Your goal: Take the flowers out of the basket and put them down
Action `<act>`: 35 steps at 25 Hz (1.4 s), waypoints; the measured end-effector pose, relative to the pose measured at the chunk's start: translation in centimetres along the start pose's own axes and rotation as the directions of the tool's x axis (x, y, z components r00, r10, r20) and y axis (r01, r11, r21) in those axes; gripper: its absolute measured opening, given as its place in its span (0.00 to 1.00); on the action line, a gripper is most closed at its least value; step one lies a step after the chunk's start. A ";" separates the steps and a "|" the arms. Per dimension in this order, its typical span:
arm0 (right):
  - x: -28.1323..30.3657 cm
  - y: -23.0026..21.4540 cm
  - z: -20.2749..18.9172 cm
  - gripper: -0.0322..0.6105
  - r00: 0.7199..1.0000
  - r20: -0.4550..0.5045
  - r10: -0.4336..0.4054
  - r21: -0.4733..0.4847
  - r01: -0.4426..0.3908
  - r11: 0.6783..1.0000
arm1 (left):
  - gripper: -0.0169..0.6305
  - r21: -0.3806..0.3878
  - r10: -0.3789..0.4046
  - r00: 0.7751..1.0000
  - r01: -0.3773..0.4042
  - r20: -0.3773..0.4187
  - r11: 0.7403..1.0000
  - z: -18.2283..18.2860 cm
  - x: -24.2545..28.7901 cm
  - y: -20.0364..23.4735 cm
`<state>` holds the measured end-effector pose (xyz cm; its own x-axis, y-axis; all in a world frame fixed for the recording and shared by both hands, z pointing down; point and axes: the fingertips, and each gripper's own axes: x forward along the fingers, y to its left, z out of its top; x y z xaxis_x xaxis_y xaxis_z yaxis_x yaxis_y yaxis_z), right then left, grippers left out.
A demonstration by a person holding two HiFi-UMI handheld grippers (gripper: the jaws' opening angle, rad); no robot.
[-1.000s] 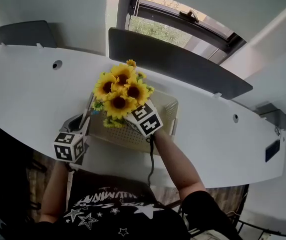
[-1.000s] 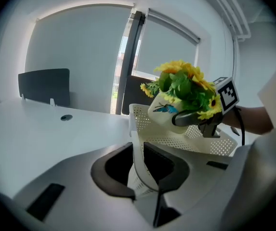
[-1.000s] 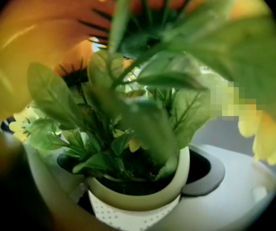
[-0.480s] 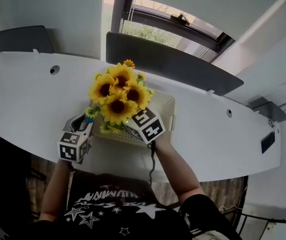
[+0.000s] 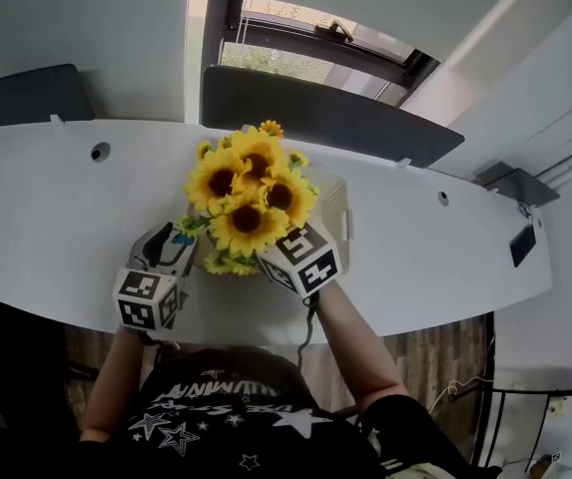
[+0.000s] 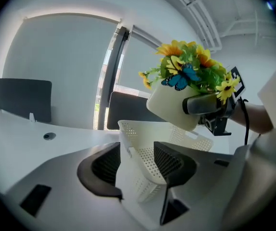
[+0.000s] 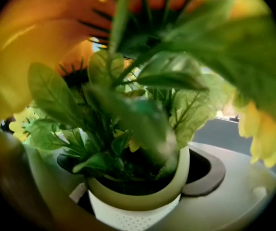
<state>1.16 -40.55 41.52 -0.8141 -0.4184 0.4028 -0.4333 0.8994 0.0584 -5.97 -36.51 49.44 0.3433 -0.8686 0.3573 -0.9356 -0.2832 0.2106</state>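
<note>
A bunch of sunflowers point(image 5: 246, 190) stands in a cream pot point(image 6: 172, 106) with a blue butterfly point(image 6: 178, 78) on the greenery. My right gripper point(image 5: 284, 249) is shut on the pot's rim point(image 7: 138, 196) and holds it clear above the white perforated basket point(image 6: 142, 177). The basket point(image 5: 331, 208) rests on the white desk point(image 5: 56, 198). My left gripper point(image 6: 138, 160) is at the basket's near left corner, its jaws opening, with the corner wall between them and a gap on each side. In the head view the flowers hide most of the basket.
Dark partition panels point(image 5: 315, 118) stand along the desk's back edge, with a window point(image 5: 305, 38) behind. Cable holes point(image 5: 99, 152) sit in the desk top. The desk's front edge runs just before the person's body point(image 5: 236, 407).
The right gripper has risen with the flowers, which now look bigger and nearer the camera. The left gripper has stayed at the basket's left end.
</note>
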 end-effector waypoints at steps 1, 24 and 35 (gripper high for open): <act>0.1 0.4 0.1 0.91 1.000 0.001 -0.012 0.005 0.012 1.000 | 0.34 0.001 -0.007 1.000 0.007 0.010 1.000 0.3 -0.5 0.4; 3.4 14.3 0.3 0.91 0.983 0.022 -0.180 0.167 0.174 0.970 | 0.33 0.040 -0.216 0.976 0.216 -0.006 0.976 -0.6 -11.3 9.2; 1.4 21.3 -3.5 0.91 0.985 0.011 -0.171 0.179 0.166 0.970 | 0.17 0.008 -0.186 0.982 0.185 0.022 0.983 -4.0 -16.8 8.8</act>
<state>-7.89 -21.53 46.54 -0.7322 -0.5672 0.3770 -0.6247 0.7799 -0.0400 -19.61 -22.80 48.94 0.5091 -0.8099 0.2914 -0.8564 -0.4427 0.2657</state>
